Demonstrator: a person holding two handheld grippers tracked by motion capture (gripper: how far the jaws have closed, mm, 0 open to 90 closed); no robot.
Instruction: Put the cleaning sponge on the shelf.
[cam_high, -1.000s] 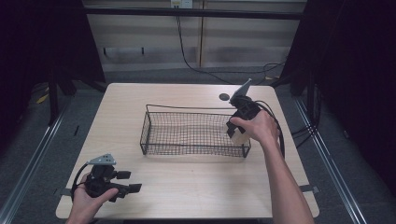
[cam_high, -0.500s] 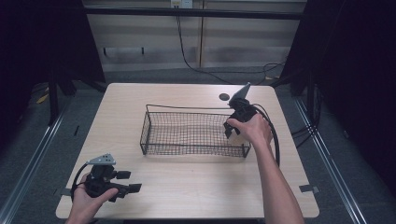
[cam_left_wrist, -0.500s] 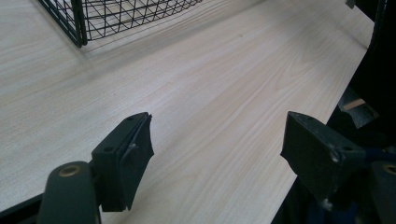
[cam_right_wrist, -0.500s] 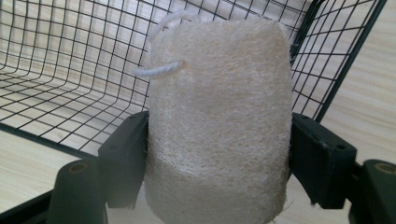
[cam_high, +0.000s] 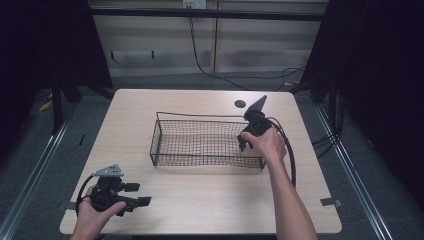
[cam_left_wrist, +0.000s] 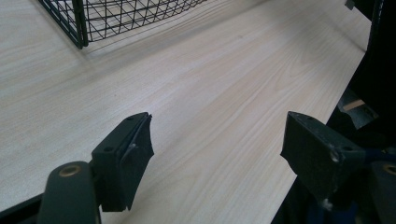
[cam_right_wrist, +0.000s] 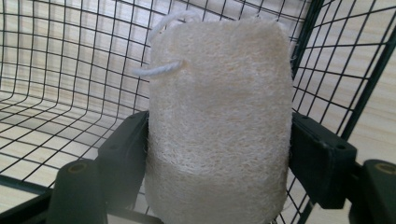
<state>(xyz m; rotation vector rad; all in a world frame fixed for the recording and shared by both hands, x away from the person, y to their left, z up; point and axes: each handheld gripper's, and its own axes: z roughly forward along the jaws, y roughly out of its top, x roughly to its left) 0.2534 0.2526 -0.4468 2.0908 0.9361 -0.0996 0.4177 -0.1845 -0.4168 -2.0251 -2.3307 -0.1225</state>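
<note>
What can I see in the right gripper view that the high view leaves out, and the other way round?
The right gripper view brings out a cream loofah pad with a white cord loop, clamped between the right gripper's jaws. The high view takes in the whole table, the left gripper resting near its front corner, and both forearms. Both share the black wire basket and the wooden tabletop.
</note>
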